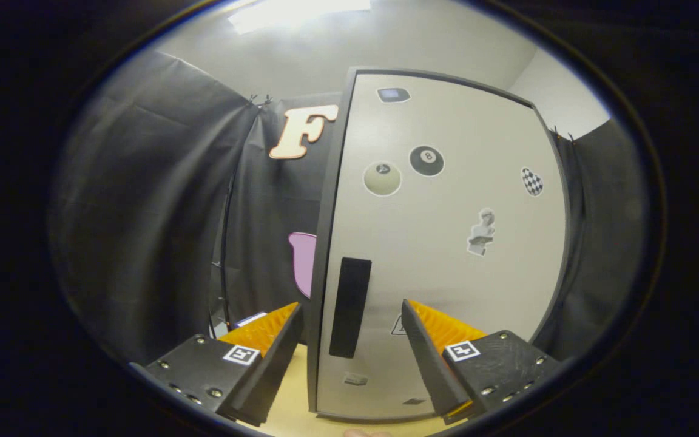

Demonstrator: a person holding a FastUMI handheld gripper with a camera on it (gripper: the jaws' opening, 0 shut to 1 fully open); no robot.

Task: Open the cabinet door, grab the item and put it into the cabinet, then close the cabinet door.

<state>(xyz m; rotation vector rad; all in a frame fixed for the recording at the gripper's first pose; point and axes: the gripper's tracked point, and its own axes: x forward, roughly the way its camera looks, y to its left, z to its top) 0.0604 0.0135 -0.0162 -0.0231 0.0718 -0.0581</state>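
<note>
A pale cabinet door (446,243) with several stickers stands upright just ahead of me, in a dark frame. Its dark vertical handle (349,306) sits near the door's left edge, low down. My gripper (351,312) is open, and the handle lies between the two fingers, a little beyond their tips. The left finger (267,331) is out past the door's left edge; the right finger (437,328) is in front of the door face. The door looks shut or nearly so. The cabinet stands on a light wooden tabletop (292,400).
Black cloth walls hang to the left and right of the cabinet. A small white and blue object (251,318) lies on the table behind the left finger, mostly hidden. A bright ceiling light shows above.
</note>
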